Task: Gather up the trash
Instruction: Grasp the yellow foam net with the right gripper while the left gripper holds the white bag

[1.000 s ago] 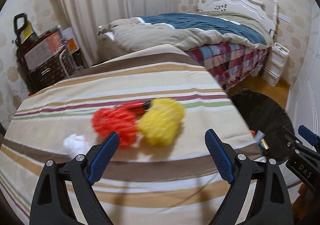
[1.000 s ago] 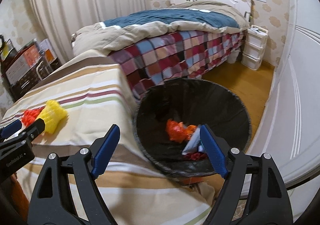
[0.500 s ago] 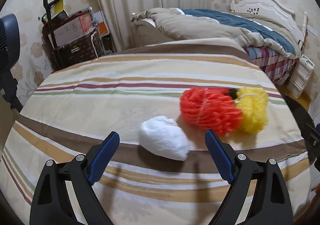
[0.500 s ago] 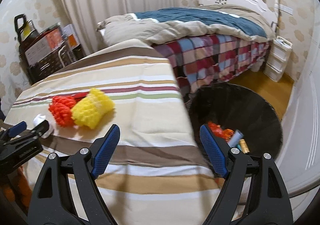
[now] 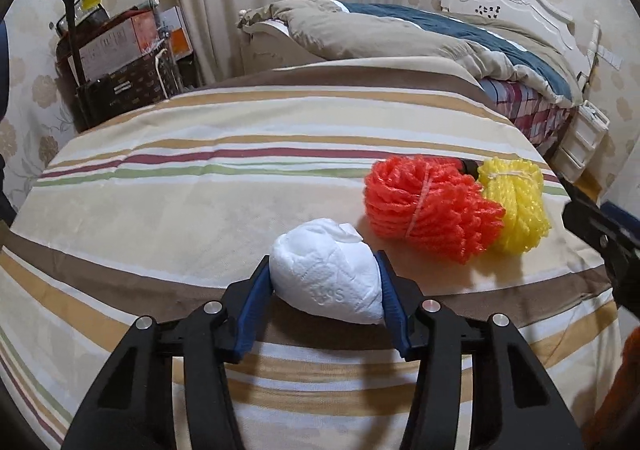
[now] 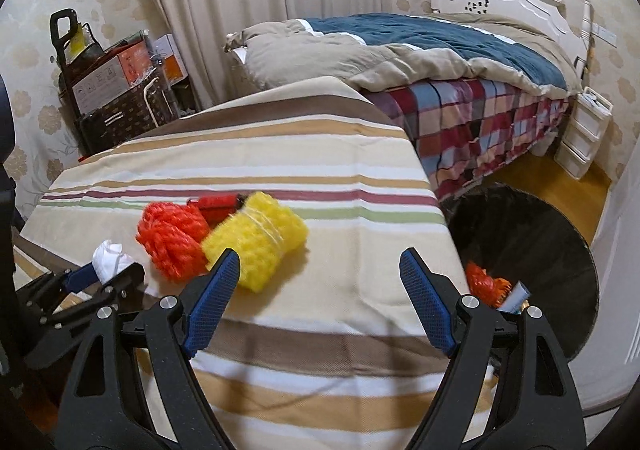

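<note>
On the striped cloth [image 5: 200, 210], the left gripper [image 5: 324, 282] is closing its blue pads around a crumpled, quilted white tissue wad [image 5: 326, 276]; the right gripper [image 6: 320, 286] is hovering spread, empty.

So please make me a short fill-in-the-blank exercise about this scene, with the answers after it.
1. The left gripper is closing on a crumpled ____ tissue.
2. Beside the orange net bundle lies a ____ one.
3. The right gripper holds ____.
4. The black trash bin stands on the ____.

Answers: white; yellow; nothing; floor
</note>
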The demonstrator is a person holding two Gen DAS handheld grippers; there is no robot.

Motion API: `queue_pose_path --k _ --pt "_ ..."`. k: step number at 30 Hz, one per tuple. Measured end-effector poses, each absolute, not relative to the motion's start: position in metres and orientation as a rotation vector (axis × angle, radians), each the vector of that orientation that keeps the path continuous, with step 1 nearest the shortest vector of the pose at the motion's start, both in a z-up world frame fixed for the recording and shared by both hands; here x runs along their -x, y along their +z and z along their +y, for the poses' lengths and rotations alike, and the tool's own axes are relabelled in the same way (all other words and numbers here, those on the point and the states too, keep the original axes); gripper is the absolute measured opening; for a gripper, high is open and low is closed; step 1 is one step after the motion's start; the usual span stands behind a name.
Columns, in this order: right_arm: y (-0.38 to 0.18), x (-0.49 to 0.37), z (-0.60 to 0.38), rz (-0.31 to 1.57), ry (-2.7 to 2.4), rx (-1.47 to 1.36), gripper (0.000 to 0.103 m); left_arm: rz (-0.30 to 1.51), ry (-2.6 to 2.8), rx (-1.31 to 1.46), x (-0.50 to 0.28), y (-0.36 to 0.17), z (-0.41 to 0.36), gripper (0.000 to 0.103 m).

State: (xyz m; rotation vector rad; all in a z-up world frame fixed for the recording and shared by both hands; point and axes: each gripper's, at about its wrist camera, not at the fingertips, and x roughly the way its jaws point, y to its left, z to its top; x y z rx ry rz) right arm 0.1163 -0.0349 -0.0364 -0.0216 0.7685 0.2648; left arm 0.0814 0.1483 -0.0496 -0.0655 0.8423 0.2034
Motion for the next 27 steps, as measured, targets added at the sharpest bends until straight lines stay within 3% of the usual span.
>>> queue_pose_path --k 15,19,27 --pt "-0.054 -0.158 0.003 0.861 0.280 -0.001 0.080 0.801 0.282 0.057 -0.074 -0.039 0.179 0.050" --pt "-0.063 -0.157 0.005 0.893 0.306 0.004 0.054 0.808 0.280 0.065 -0.074 -0.042 0.180 0.050" --pt "-0.058 -0.143 0.001 0.865 0.327 0.003 0.043 0.810 0.273 0.073 -0.071 -0.044 0.176 0.050"
